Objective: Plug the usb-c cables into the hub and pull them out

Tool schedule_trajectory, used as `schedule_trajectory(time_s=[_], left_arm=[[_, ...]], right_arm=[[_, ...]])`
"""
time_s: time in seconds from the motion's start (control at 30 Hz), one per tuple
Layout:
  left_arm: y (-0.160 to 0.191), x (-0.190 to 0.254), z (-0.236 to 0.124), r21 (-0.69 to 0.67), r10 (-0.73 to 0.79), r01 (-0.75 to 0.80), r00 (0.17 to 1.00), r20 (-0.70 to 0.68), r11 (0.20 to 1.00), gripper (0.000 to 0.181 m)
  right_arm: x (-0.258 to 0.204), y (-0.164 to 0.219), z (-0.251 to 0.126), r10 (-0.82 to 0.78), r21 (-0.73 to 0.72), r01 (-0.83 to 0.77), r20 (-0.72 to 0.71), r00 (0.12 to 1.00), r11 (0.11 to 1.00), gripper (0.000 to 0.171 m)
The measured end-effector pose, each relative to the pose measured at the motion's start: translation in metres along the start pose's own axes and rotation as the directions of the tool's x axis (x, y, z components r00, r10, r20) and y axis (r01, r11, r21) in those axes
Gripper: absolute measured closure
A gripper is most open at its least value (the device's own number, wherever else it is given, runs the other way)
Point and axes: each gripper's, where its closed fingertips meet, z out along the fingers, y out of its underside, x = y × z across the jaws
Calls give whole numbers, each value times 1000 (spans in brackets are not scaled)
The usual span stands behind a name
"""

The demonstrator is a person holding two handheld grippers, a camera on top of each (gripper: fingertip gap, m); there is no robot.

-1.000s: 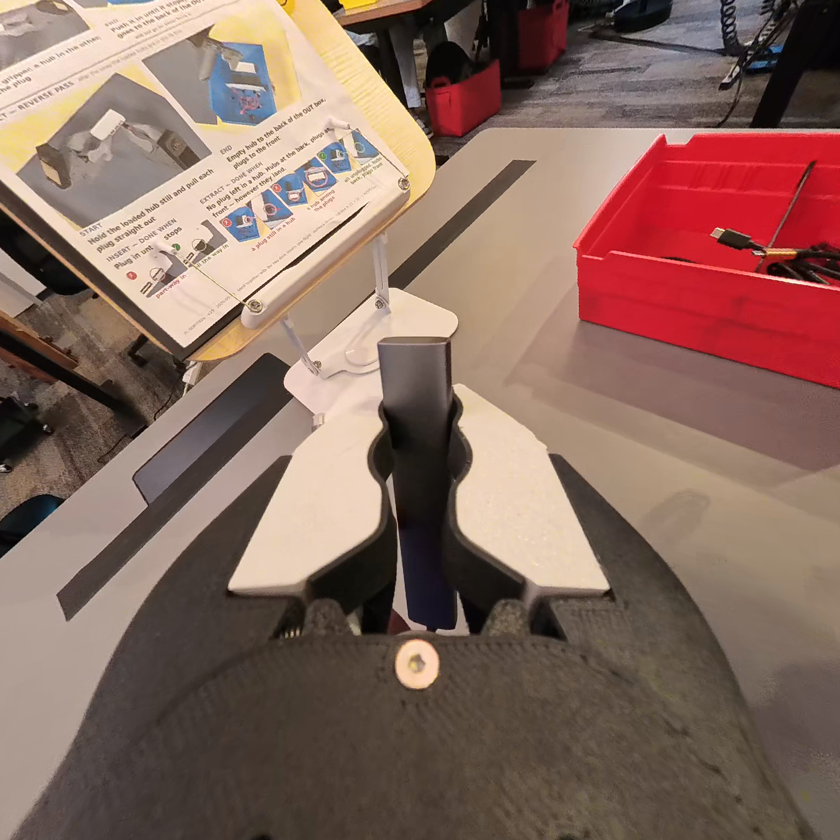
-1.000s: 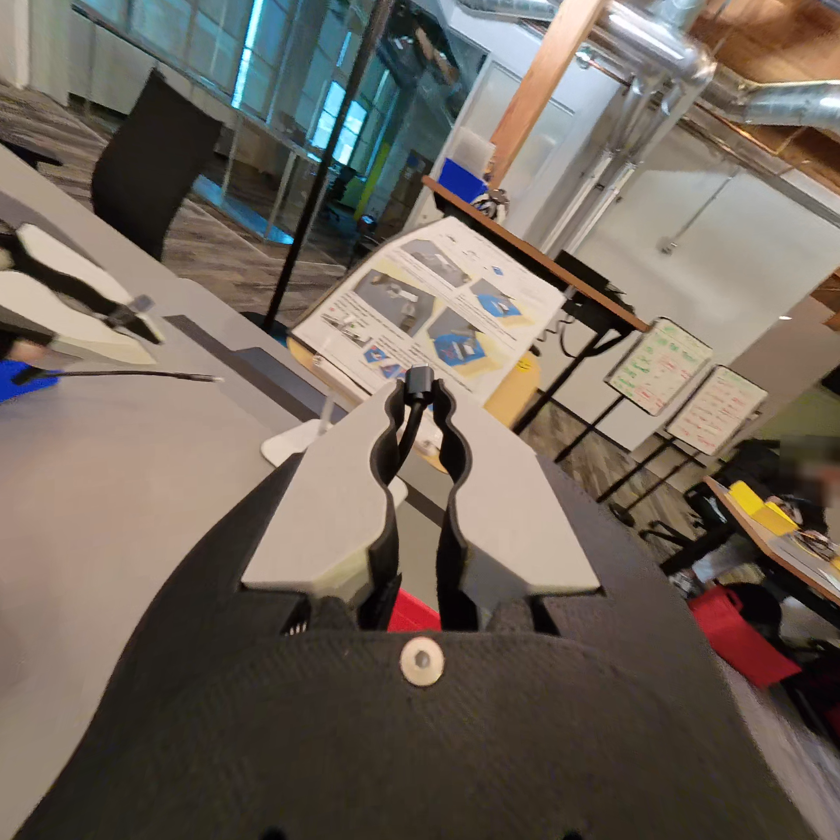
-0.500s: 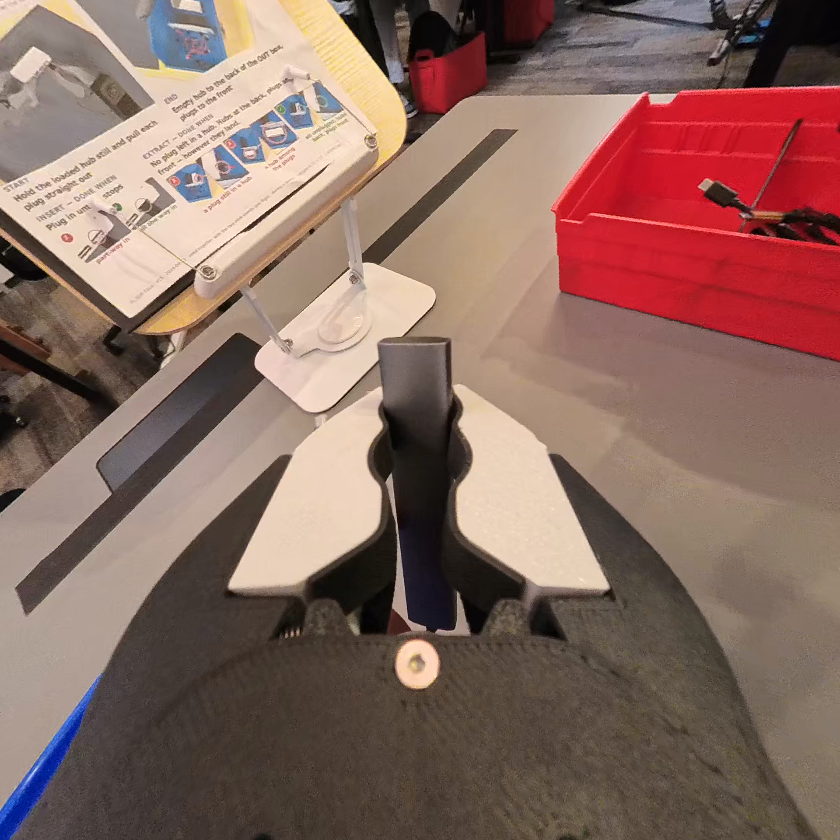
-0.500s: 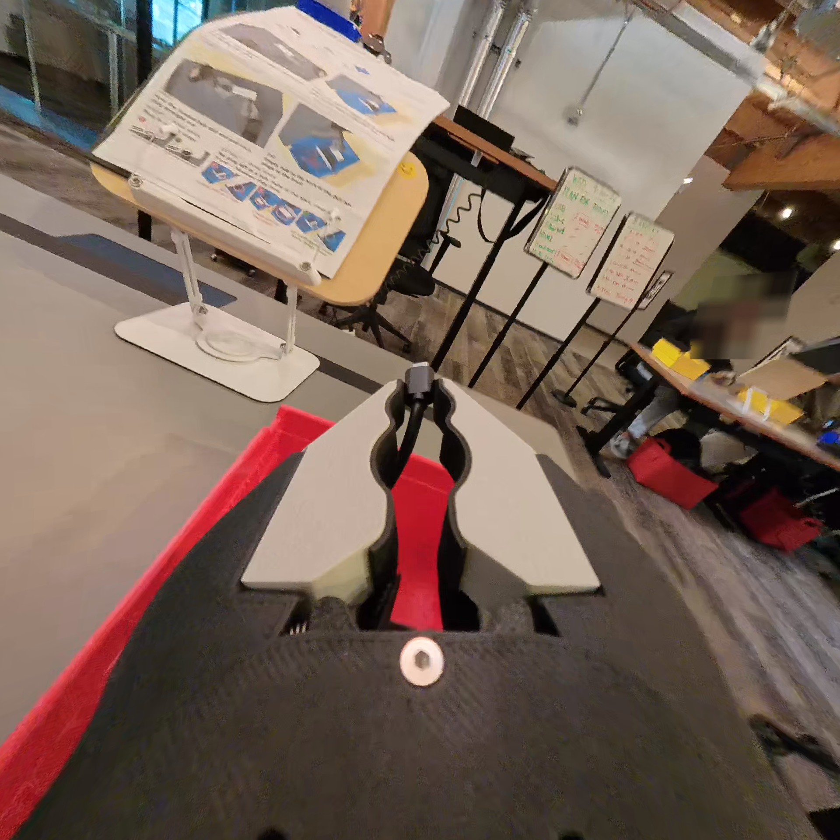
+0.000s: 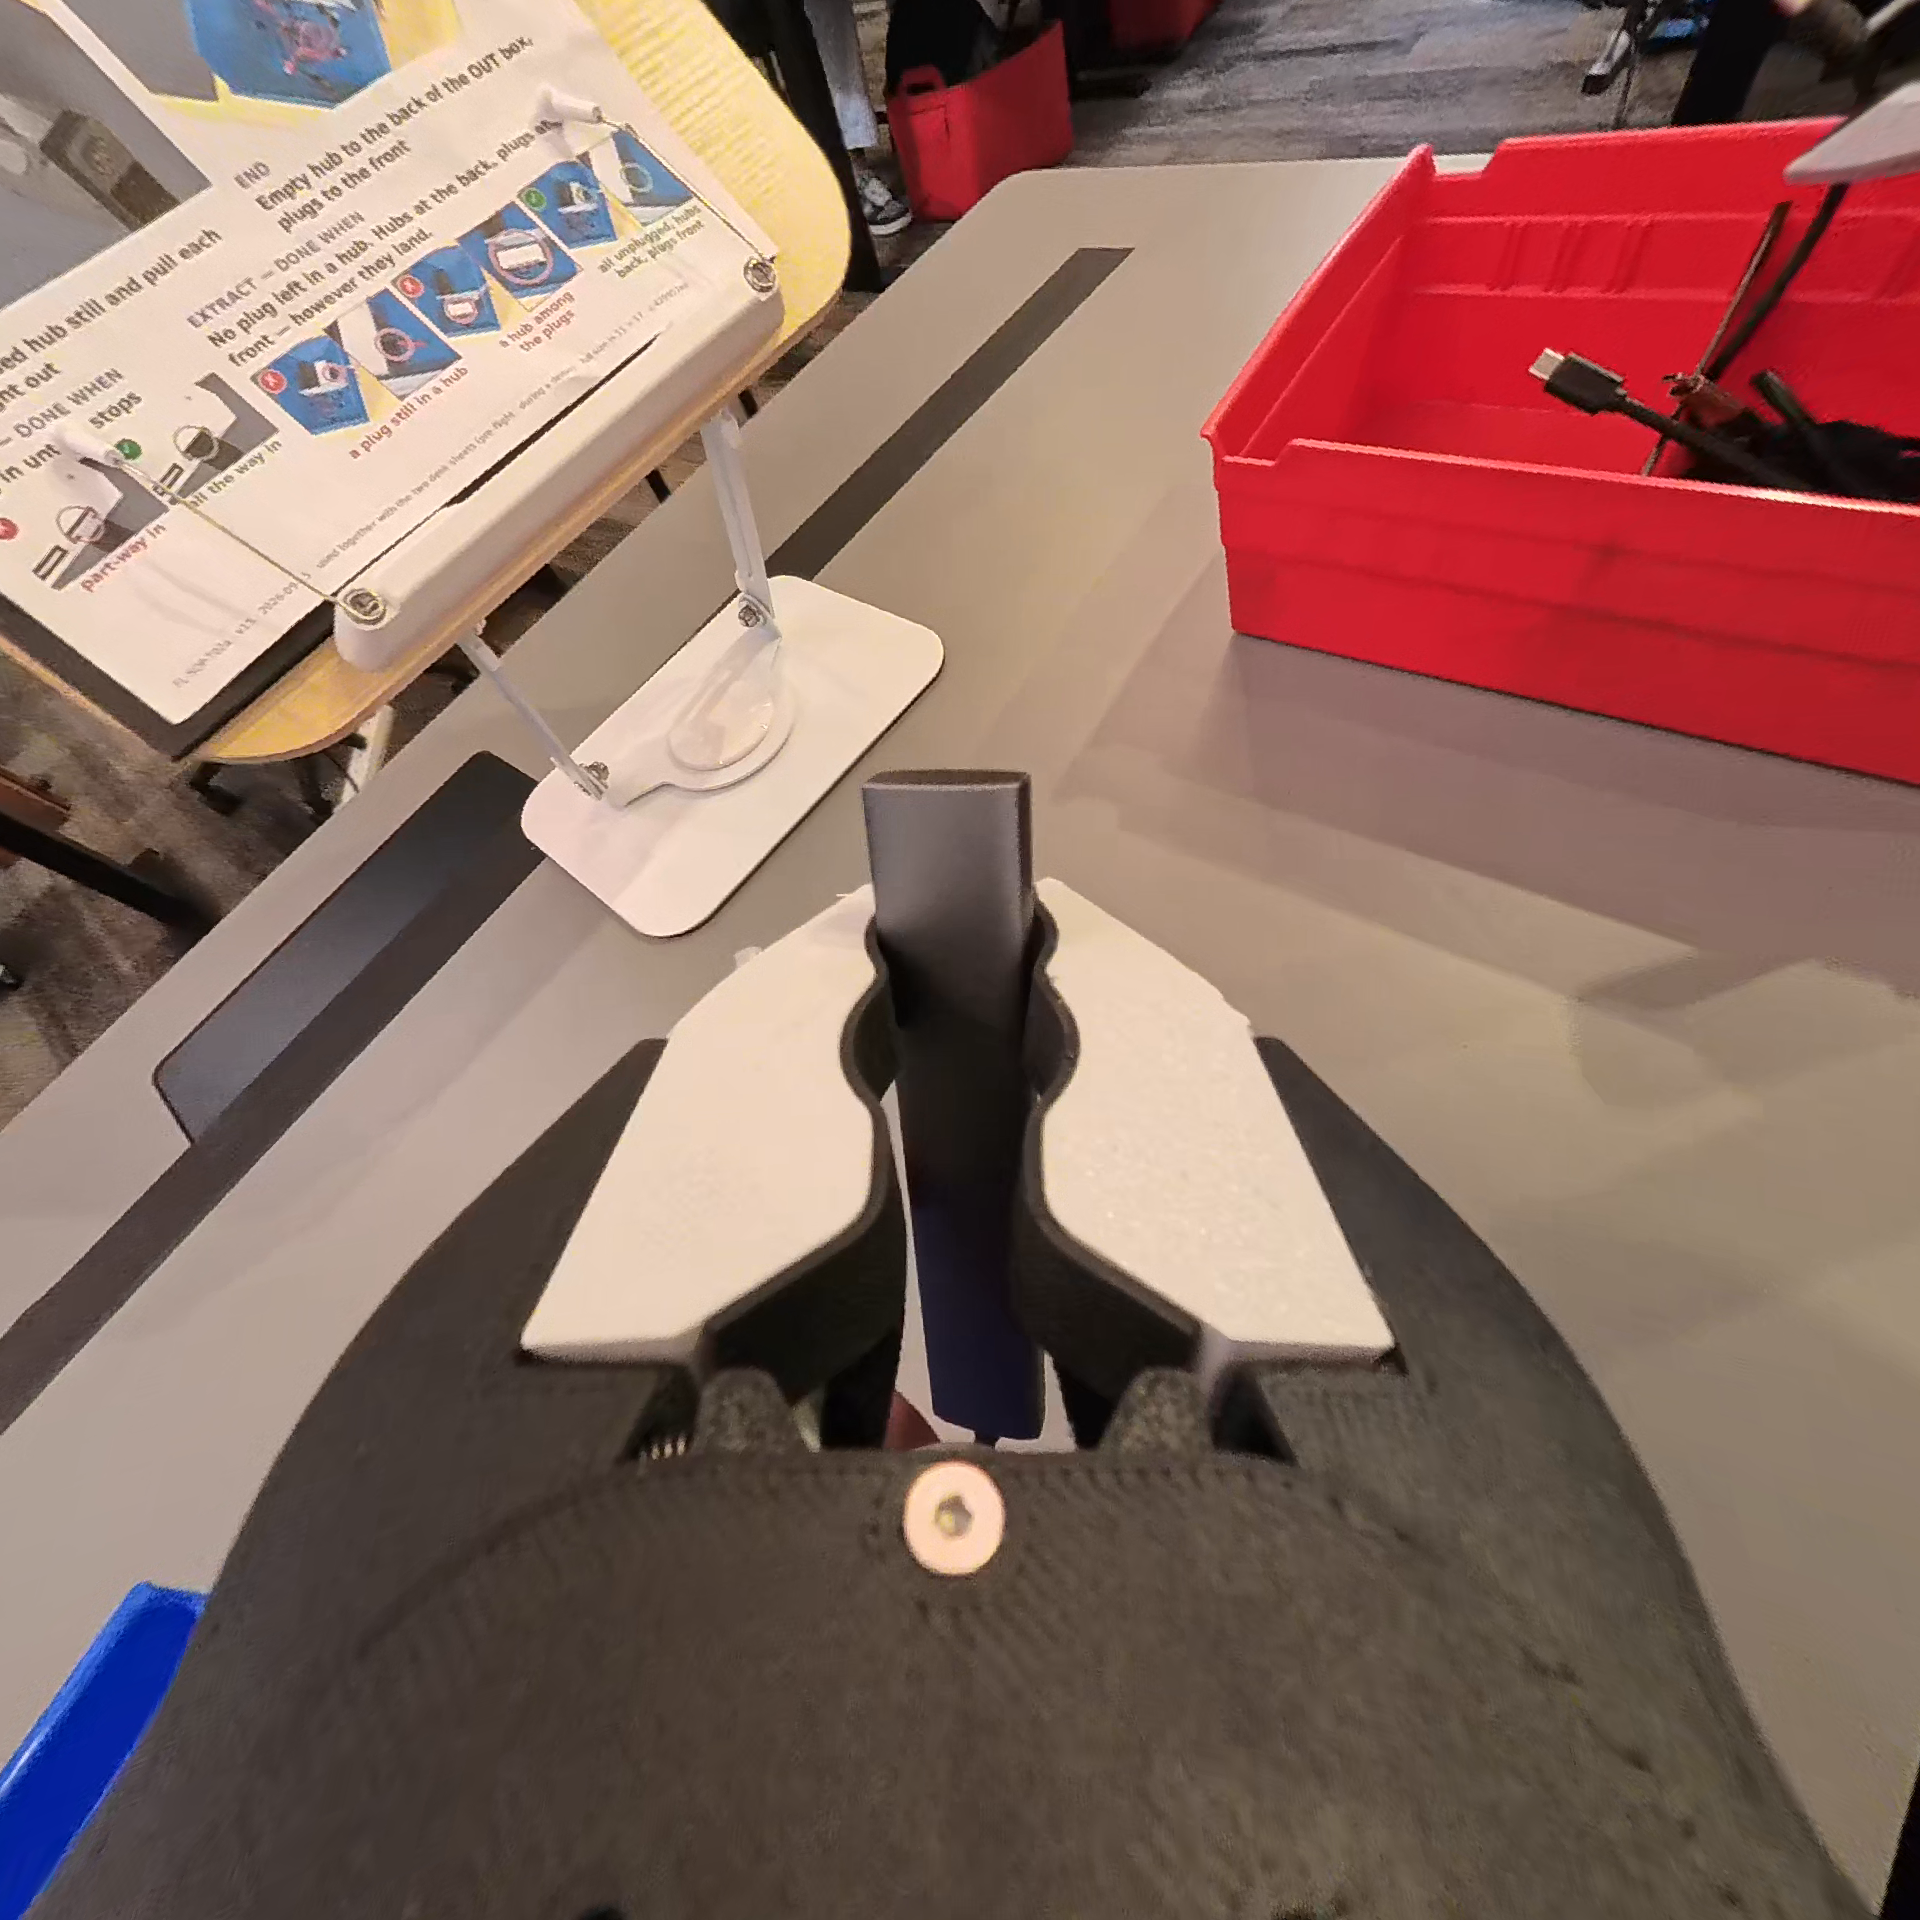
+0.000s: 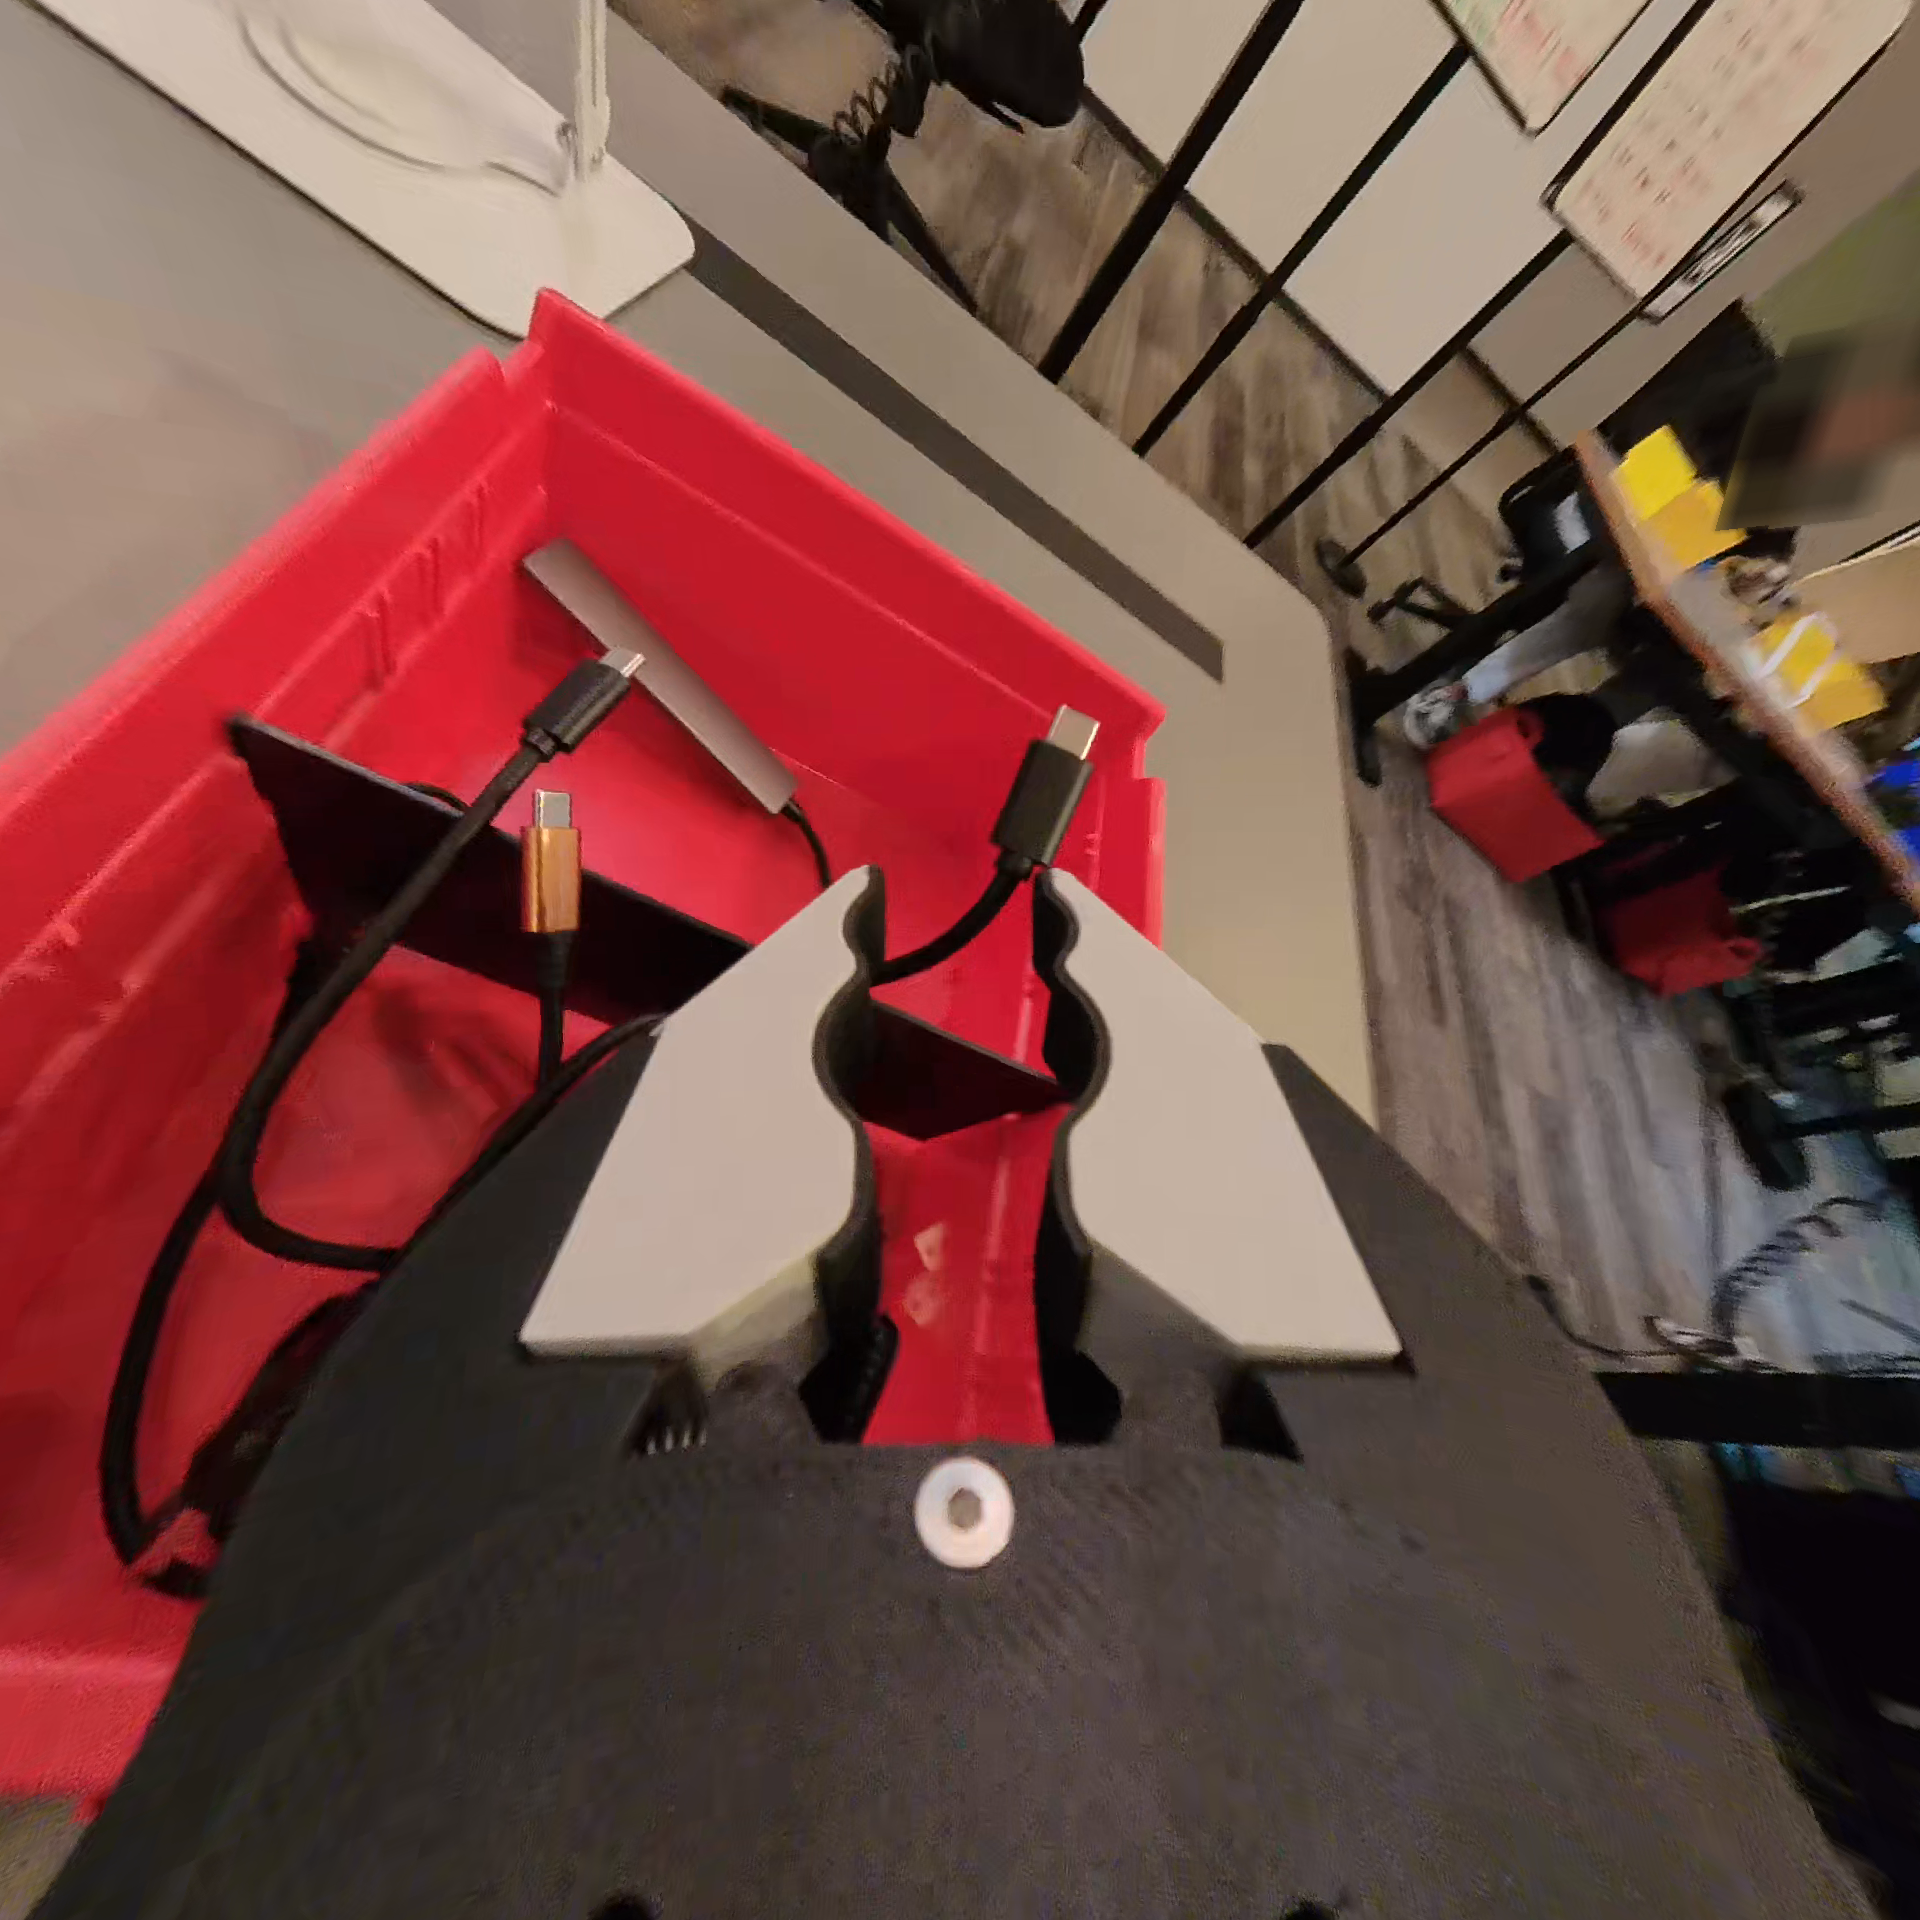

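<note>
1. While the left gripper (image 5: 951,940) hangs over the grey counter (image 5: 1351,987) at centre frame, its white fingers are pinching a slim dark grey hub (image 5: 951,883), which sticks out forward past the tips.
2. Over at the upper right of that view sits the red plastic bin (image 5: 1558,561), black cables piled inside.
3. At upper left, a white stand (image 5: 727,717) props up a printed instruction sheet (image 5: 312,312).
4. Right gripper (image 6: 961,894) now: fingers spread, nothing between them, poised over the red bin.
5. Just beyond its tips, a black usb-c cable (image 6: 1044,790) points up at centre frame.
6. To the left, another black plug (image 6: 577,707) and an orange-sleeved plug (image 6: 549,868) rise beside a black divider (image 6: 416,862).
7. A silver hub (image 6: 665,686) lies in the bin's far compartment.
</note>
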Motion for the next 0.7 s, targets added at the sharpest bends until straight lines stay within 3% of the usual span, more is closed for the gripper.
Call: schedule_trajectory(time_s=[0.03,0.2,0.3,0.4,0.53,0.7], left_arm=[[0,2,0,-3,11,-11,1000,-2,1000,162],[-3,13,1,12,83,-83,996,20,996,162],[-11,23,1,37,161,-163,985,60,986,162],[-21,38,1,65,246,-254,963,107,965,162],[-32,58,4,68,378,-396,906,191,916,162],[-44,80,1,53,545,-584,783,299,810,162]], right_arm=[[1,-4,-6,-31,0,31,-9,999,1000,139],[-13,-66,-45,-116,146,111,27,993,983,138],[-66,-129,-76,-76,326,-23,288,955,945,143],[-133,-182,-102,-88,397,-169,552,829,902,139],[-203,-210,-100,-67,307,-245,737,673,920,138],[-237,-218,-90,37,178,-355,853,521,918,152]])
